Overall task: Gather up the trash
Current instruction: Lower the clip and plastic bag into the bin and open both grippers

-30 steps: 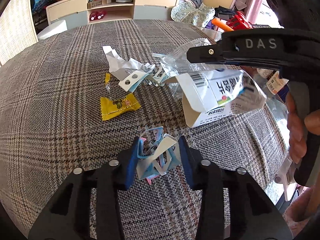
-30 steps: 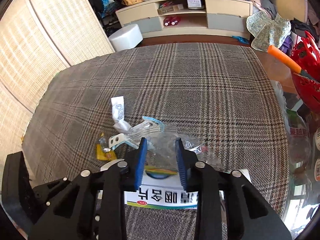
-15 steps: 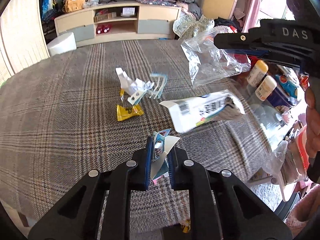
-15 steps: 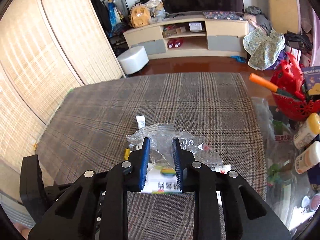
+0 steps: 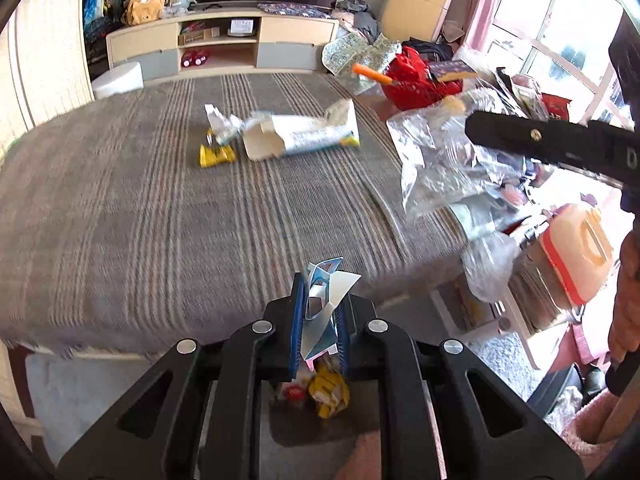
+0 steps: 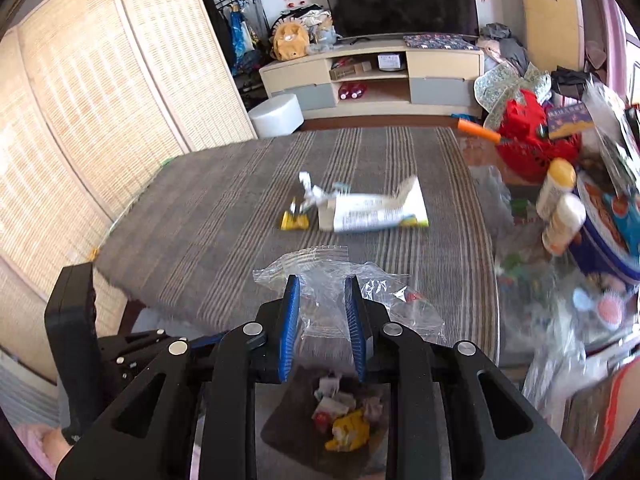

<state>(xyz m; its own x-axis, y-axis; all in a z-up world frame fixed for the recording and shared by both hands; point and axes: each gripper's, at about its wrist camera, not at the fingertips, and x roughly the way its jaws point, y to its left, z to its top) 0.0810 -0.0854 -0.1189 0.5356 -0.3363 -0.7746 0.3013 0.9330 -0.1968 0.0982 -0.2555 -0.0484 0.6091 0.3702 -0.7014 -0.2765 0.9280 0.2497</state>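
Observation:
My left gripper (image 5: 319,294) is shut on a crumpled blue and white paper wrapper (image 5: 325,300), held past the table's near edge above a dark bin with trash (image 5: 326,396). My right gripper (image 6: 322,300) is shut on a clear plastic bag (image 6: 332,312), also held above the bin (image 6: 344,412). The bag also shows in the left wrist view (image 5: 440,164). On the plaid table (image 5: 160,200) lie a white medicine box (image 5: 300,136), a yellow candy wrapper (image 5: 216,155) and crumpled white paper (image 5: 222,124). The right wrist view shows the box (image 6: 376,208) and yellow wrapper (image 6: 294,221).
A red basket (image 5: 416,80) and bottles (image 6: 560,200) crowd the table's right side. An orange jug (image 5: 576,252) and clutter stand on the floor to the right. A TV cabinet (image 6: 372,72) and white stool (image 6: 276,114) stand beyond the table. Woven screens (image 6: 100,100) line the left.
Both grippers have pulled back from the table with their trash and now hang over the bin below the near edge. The box, yellow wrapper and white paper stay on the table.

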